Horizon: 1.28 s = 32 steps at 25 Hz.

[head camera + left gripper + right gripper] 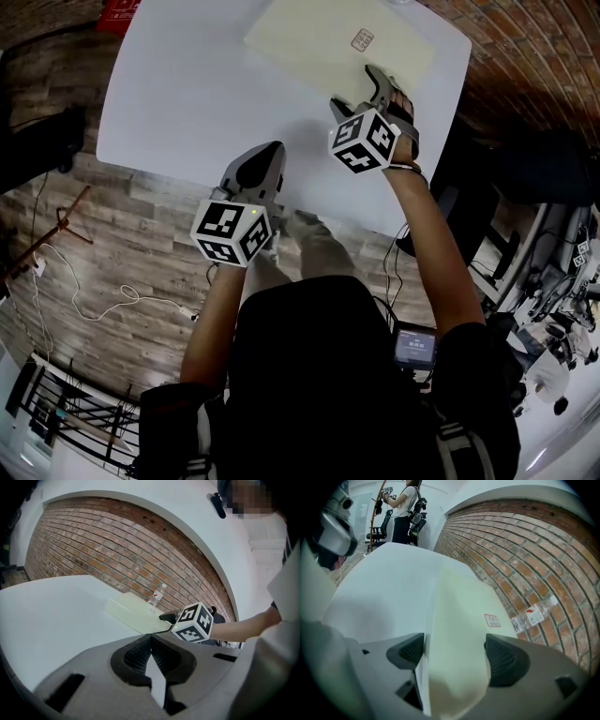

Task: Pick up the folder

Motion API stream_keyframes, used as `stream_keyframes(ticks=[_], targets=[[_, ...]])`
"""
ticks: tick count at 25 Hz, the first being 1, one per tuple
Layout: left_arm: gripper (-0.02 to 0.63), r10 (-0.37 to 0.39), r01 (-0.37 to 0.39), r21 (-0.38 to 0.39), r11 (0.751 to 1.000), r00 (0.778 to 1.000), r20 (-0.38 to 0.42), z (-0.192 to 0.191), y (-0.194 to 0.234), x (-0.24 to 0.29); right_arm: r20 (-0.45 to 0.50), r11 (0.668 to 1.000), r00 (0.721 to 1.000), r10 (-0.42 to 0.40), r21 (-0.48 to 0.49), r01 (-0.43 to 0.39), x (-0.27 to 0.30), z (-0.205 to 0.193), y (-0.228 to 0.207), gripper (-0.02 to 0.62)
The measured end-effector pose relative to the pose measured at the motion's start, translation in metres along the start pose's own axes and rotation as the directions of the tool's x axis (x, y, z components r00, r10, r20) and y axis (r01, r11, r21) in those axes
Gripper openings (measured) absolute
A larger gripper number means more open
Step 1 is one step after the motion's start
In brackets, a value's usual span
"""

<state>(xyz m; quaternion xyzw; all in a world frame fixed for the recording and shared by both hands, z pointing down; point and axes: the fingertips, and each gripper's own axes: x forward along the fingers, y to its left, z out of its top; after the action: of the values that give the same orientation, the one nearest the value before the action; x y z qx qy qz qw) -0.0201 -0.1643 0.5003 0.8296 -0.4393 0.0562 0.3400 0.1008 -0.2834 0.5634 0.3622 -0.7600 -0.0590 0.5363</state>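
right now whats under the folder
The folder lies on the white table, its near edge between the open jaws of the right gripper. Anything beneath it is covered and cannot be seen.

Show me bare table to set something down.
Bare: the table's whole left half beside the folder, and the strip between folder and left gripper. Crowded: the right side, where the right gripper straddles the folder's edge.

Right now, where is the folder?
In the head view, the folder lies at the table's far right corner, its near edge inside the open right claw.
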Motion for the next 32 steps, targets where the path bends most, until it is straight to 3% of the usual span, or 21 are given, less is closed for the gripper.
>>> stream_keyframes(ticks=[32], targets=[[0.014,-0.001,0.001,-0.014,1.000,1.000,-0.004,0.0002,0.0063,0.0049,-0.013,1.000,1.000,0.007,-0.015,-0.008,-0.0022,0.0022,0.0049,0.357]])
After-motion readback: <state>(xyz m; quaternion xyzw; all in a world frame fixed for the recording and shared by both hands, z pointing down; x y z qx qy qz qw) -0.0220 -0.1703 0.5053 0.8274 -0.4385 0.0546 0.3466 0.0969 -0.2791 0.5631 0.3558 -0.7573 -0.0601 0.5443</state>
